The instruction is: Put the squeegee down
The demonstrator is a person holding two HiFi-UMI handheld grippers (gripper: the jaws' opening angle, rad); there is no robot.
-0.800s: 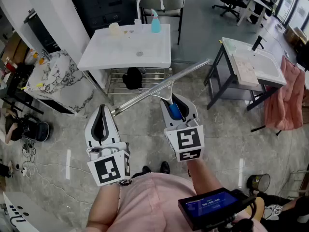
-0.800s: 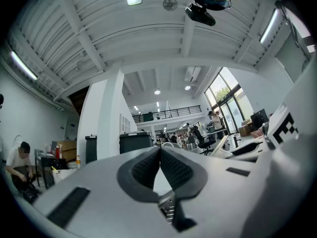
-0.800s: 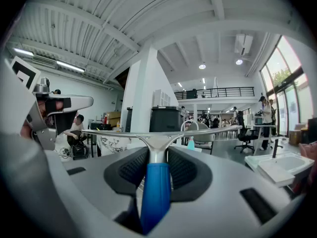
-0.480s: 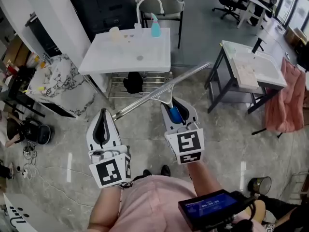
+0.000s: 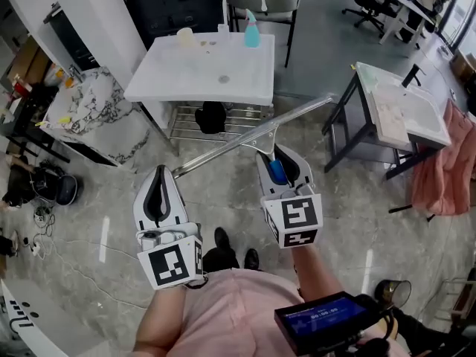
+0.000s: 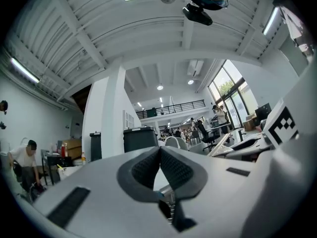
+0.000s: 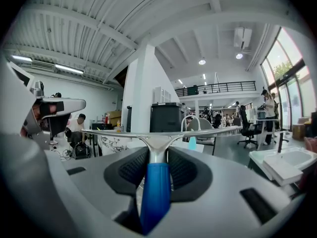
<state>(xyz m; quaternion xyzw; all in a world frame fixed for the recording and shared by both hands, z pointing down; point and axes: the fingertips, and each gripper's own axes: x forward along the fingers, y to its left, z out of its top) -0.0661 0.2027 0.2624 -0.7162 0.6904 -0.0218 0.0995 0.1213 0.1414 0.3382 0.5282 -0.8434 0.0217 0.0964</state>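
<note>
The right gripper (image 5: 277, 157) has its jaws clamped on the squeegee (image 5: 249, 137) by the blue handle, most of which is buried between them. The long metal blade hangs crosswise in the air, short of the white surface (image 5: 186, 80). The left gripper (image 5: 159, 175) has its jaws pressed together, with nothing between them.

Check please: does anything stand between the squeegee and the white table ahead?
Nothing visible does. The right claw is shut on the squeegee by its blue handle; only floor lies between the blade and the white table.
</note>
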